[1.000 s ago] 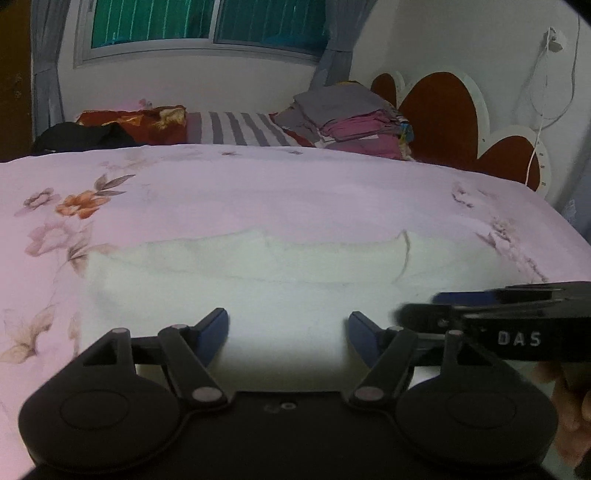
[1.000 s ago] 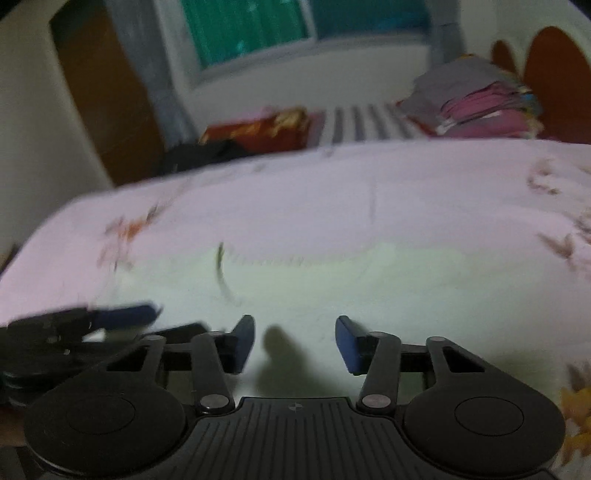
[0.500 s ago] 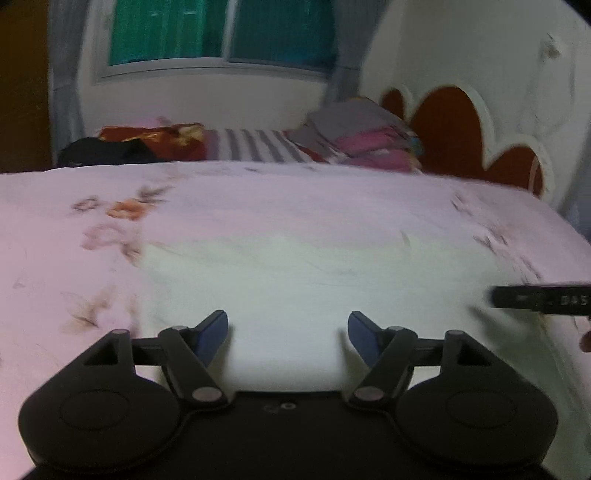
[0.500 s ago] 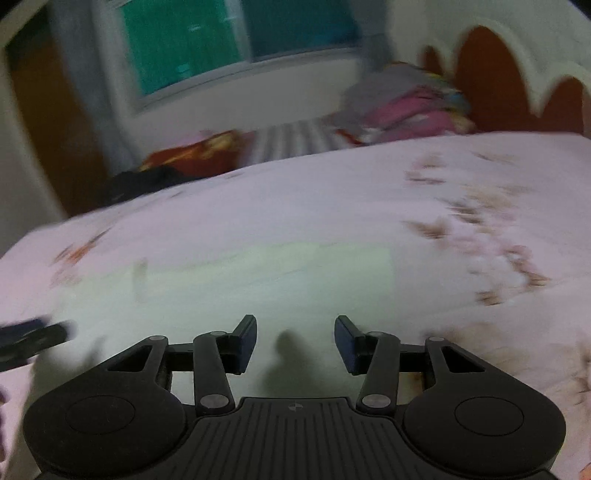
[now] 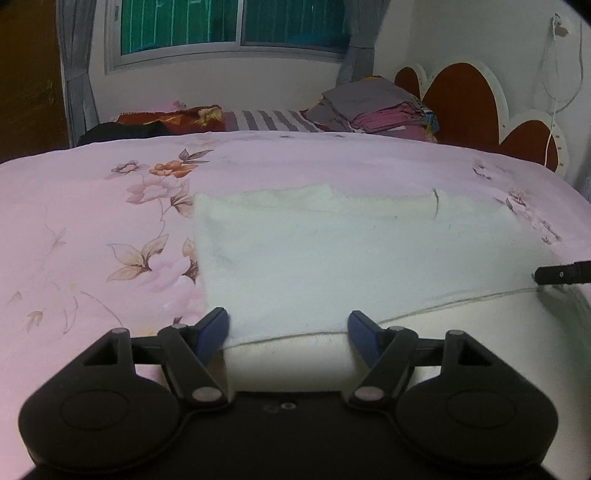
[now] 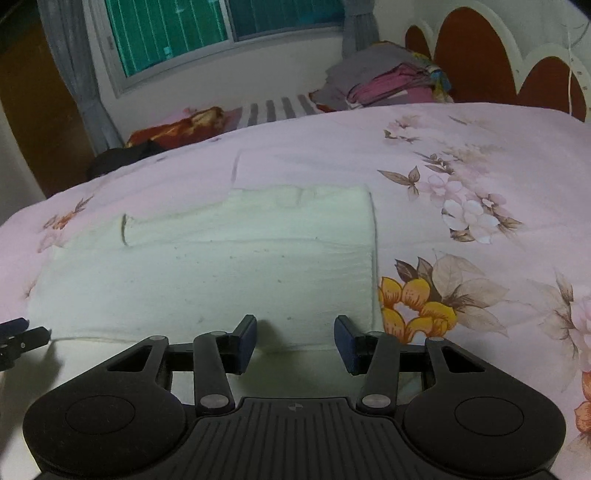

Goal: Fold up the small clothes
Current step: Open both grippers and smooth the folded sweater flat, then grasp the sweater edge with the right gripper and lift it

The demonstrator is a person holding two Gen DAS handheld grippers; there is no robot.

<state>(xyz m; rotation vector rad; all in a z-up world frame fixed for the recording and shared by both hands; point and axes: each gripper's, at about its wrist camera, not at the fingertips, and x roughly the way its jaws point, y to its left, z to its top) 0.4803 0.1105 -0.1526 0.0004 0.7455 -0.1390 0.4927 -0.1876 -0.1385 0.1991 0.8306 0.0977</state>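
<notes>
On the floral bedspread point(image 5: 92, 229), both grippers point(image 5: 288, 325) point(image 6: 294, 334) gape empty over unmarked white cloth point(image 6: 221, 266)

the two grippers are drawing apart: the left gripper point(image 5: 288, 330) is now sitting over the left corner of the pale garment point(image 5: 332, 258), the right gripper point(image 6: 294, 341) over its right corner point(image 6: 369, 317), each barely showing at the other's frame edge.

**A Home Bedroom**

Looked like a lived-in bedroom. Showed a bed point(image 5: 110, 221) under a pink floral sheet, a scalloped red-and-white headboard point(image 5: 465, 99) at its right edge, and folded laundry point(image 5: 373, 107) stacked at the far edge beside striped point(image 5: 273, 120) and red patterned point(image 5: 173, 118) bedding. Had a green-tinted window point(image 5: 229, 29) with grey curtains point(image 5: 77, 74) behind.
</notes>
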